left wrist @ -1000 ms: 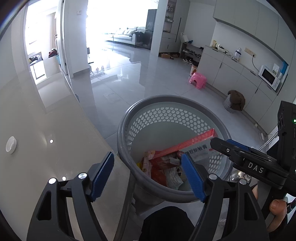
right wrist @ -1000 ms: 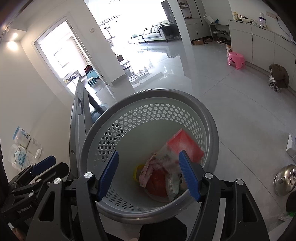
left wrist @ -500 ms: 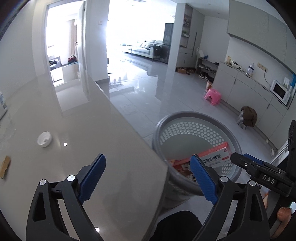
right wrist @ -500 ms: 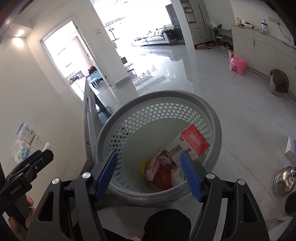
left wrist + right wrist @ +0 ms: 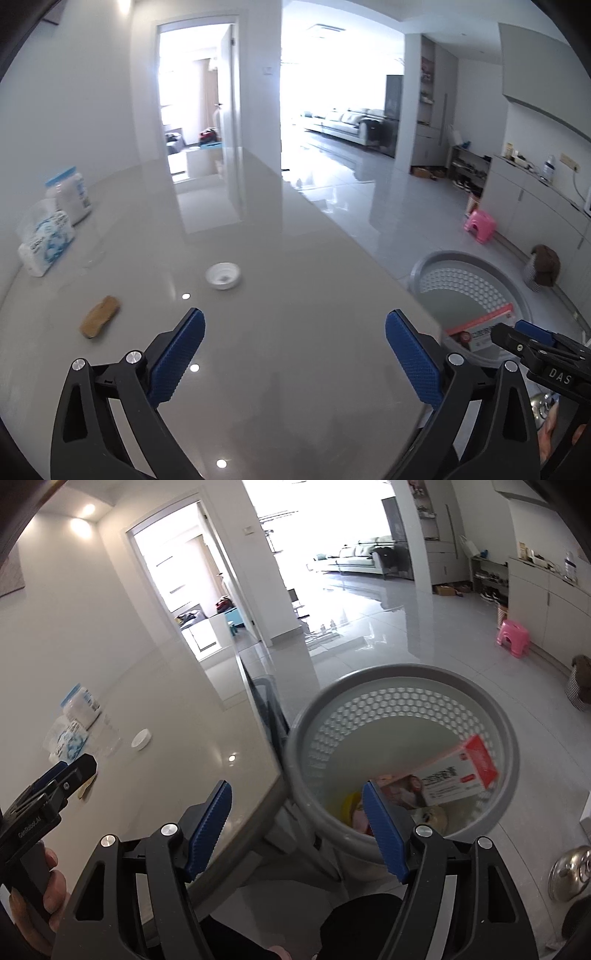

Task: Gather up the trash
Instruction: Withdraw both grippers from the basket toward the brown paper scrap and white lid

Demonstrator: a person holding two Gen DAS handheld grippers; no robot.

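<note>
Tissue packs (image 5: 46,236) and a jar (image 5: 70,197) line the table (image 5: 295,295) behind a white cap (image 5: 223,275) and brown scrap (image 5: 100,316). Left gripper (image 5: 295,354) and right gripper (image 5: 297,827) both gape empty; the grey basket (image 5: 402,674) beside the table holds a red-and-white box (image 5: 458,771).

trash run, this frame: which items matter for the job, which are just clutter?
Job:
- white cap on the table
- brown scrap, also on it
- grey basket, red-and-white box already inside
- left gripper, right gripper, both open and empty

Lying about:
- tissue pack
- blue-lidded jar
- pink stool
- steel pot lid
</note>
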